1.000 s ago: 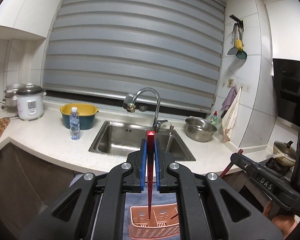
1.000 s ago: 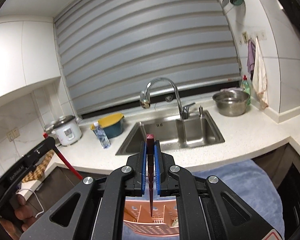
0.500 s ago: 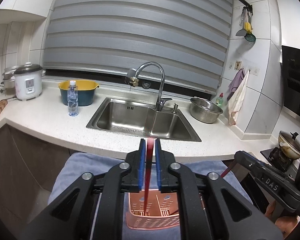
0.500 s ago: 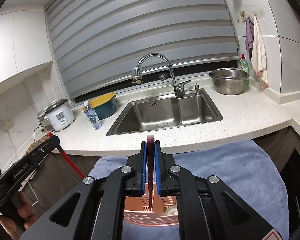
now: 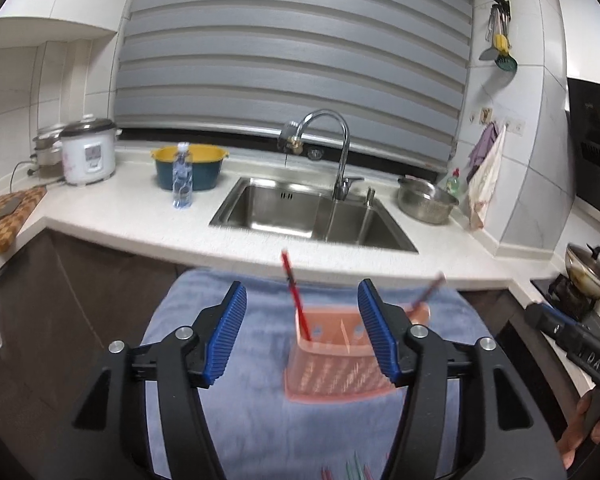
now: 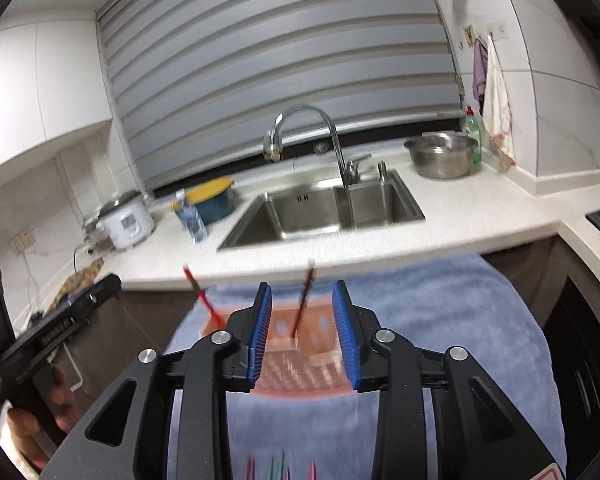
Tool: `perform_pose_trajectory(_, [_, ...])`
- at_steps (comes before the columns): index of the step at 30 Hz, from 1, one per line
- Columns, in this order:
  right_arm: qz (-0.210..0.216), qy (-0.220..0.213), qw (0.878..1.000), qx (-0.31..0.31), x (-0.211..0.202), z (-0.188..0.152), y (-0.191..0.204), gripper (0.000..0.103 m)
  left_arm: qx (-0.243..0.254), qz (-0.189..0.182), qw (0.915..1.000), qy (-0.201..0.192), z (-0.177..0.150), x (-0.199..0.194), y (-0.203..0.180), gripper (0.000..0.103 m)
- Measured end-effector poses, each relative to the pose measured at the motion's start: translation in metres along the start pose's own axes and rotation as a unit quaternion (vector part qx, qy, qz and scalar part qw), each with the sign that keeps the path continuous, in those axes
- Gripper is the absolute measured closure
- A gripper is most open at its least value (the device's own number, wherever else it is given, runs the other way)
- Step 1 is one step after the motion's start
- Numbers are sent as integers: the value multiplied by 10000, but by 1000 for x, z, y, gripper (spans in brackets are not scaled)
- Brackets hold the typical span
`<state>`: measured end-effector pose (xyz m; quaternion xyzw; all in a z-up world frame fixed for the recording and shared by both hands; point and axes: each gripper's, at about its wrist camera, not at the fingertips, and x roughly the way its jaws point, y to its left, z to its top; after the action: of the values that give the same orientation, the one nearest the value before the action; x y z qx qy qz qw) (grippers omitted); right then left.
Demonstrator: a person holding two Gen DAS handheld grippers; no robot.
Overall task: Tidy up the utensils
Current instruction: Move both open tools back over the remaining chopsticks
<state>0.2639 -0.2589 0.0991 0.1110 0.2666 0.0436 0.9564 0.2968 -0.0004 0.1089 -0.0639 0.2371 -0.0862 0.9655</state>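
The left gripper [image 5: 300, 334] stood wide open, its blue pads [image 5: 226, 336] far apart and holding nothing. Between them, toward the right pad, sat the pink basket [image 5: 332, 376] on the blue towel [image 5: 252, 420]. A red chopstick [image 5: 296, 300] stood in the basket's left compartment, leaning left, its top free in the gap between the pads and touching neither. A second chopstick [image 5: 428, 292] leaned right out of the basket's far right end, beyond the right pad. Its foot was hidden.

The right gripper [image 6: 302, 334] was also open, though less widely, and empty. The basket [image 6: 300, 376] lay directly between and below its pads [image 6: 260, 336]. One dark red chopstick [image 6: 303, 300] rose from a middle compartment in the gap between the pads, tilted slightly right and clear of both. The other chopstick [image 6: 204, 298] leaned left from the basket's left end, outside the left pad.

At the near edge of the towel [image 6: 440, 320] lay some thin red and green sticks [image 6: 278, 468], blurred; the left view showed them [image 5: 348, 470] as well.

Behind the towel ran the counter [image 5: 140, 220] with the sink [image 5: 284, 208].
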Motion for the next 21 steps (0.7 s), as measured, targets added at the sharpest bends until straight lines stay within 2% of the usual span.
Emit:
perform_pose_trajectory(4, [-307, 323, 9987, -231, -22, -53, -3, 70, 68, 49, 9995, 321, -43, -25, 6, 44])
perform_pose_trajectory(8, [-385, 847, 9956, -63, -42, -115, -13, 70, 0, 49, 9976, 684, -89, -43, 14, 42])
perform_pose_trajectory(13, [-621, 1335, 9890, -124, -56, -177, -14, 70, -119, 105, 9930, 1174, -151, -62, 20, 42])
perform_pose_trajectory(21, [-601, 1915, 9796, 45, -63, -248, -11, 70, -18, 122, 9828, 1845, -219, -81, 18, 42])
